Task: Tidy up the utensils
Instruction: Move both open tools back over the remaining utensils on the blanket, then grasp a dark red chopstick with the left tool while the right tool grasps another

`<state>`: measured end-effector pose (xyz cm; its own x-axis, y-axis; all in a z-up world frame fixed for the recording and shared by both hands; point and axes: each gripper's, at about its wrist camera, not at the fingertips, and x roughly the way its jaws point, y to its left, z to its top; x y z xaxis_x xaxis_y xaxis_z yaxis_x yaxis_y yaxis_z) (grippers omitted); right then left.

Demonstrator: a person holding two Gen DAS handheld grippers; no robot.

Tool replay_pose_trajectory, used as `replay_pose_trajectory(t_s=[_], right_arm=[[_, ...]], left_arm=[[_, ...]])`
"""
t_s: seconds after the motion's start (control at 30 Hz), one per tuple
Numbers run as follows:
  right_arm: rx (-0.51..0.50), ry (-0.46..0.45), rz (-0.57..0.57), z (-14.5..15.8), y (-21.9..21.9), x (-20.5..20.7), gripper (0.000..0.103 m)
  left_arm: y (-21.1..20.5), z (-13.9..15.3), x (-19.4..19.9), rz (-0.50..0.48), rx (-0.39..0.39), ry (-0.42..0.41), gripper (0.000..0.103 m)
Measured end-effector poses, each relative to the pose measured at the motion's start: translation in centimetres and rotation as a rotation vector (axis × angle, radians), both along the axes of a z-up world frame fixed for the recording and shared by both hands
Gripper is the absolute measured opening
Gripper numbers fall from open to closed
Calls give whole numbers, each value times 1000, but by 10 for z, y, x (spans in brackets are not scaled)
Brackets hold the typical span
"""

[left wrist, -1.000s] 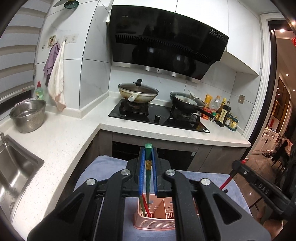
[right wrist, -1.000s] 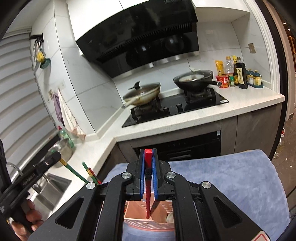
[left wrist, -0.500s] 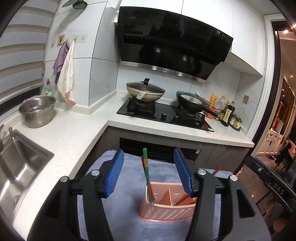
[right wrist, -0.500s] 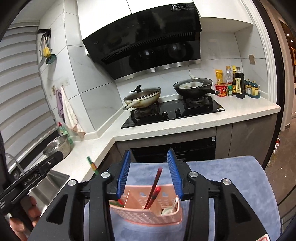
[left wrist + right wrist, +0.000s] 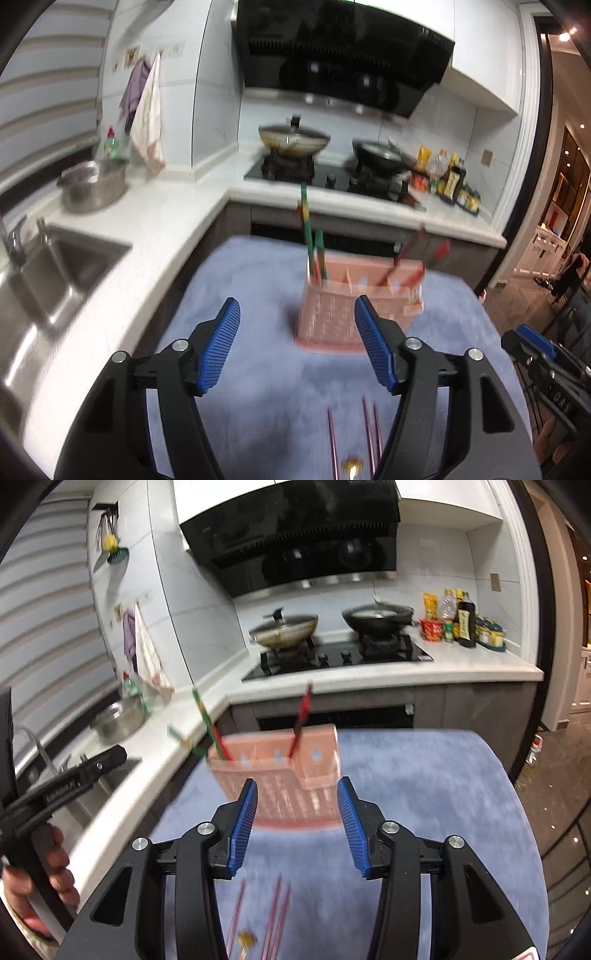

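Observation:
A pink slotted utensil holder (image 5: 343, 310) (image 5: 280, 779) stands on a blue-grey cloth (image 5: 258, 387) (image 5: 424, 794). Green chopsticks (image 5: 308, 240) (image 5: 207, 720) lean in its left compartment and red chopsticks (image 5: 406, 254) (image 5: 301, 716) in its right one. My left gripper (image 5: 297, 343) is back from the holder, its jaws opening with nothing between them. My right gripper (image 5: 297, 819) is also drawn back, jaws opening and empty. Several pink chopsticks (image 5: 369, 435) (image 5: 275, 919) and a gold-tipped utensil (image 5: 352, 474) (image 5: 246, 941) lie on the cloth near the front.
A white L-shaped counter (image 5: 122, 258) holds a sink (image 5: 55, 266), a steel pot (image 5: 92, 184), a hob with a lidded wok (image 5: 293, 138) and a black pan (image 5: 380, 155), and sauce bottles (image 5: 461, 624). A hand (image 5: 37, 882) holds the left gripper's handle.
Both grippers opened and let go of their chopsticks, green from the left, red from the right, which now stand in the holder. Both hands pulled back and lower; pink chopsticks came into view.

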<state>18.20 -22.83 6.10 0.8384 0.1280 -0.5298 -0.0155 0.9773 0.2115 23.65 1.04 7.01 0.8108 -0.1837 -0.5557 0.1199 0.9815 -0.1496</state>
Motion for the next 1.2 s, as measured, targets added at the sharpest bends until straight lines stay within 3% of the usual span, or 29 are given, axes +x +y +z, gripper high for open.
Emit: replay_pose_trajectory(t_s=[0.37, 0.5, 0.63, 0.83, 1.2], right_arm=[[-165, 187, 5, -101, 36, -111, 47], [-143, 269, 63, -132, 52, -136, 47], [-131, 311, 105, -149, 65, -150, 47], [-165, 355, 157, -168, 82, -159, 47], [-127, 391, 120, -176, 68, -155, 47]], left_arm=[[2, -110, -94, -62, 80, 238, 61], [-3, -134, -121, -114, 101, 287, 61], [-10, -149, -144, -149, 134, 306, 69], [-25, -164, -161, -206, 135, 361, 69], [-36, -170, -161, -247, 143, 374, 69]])
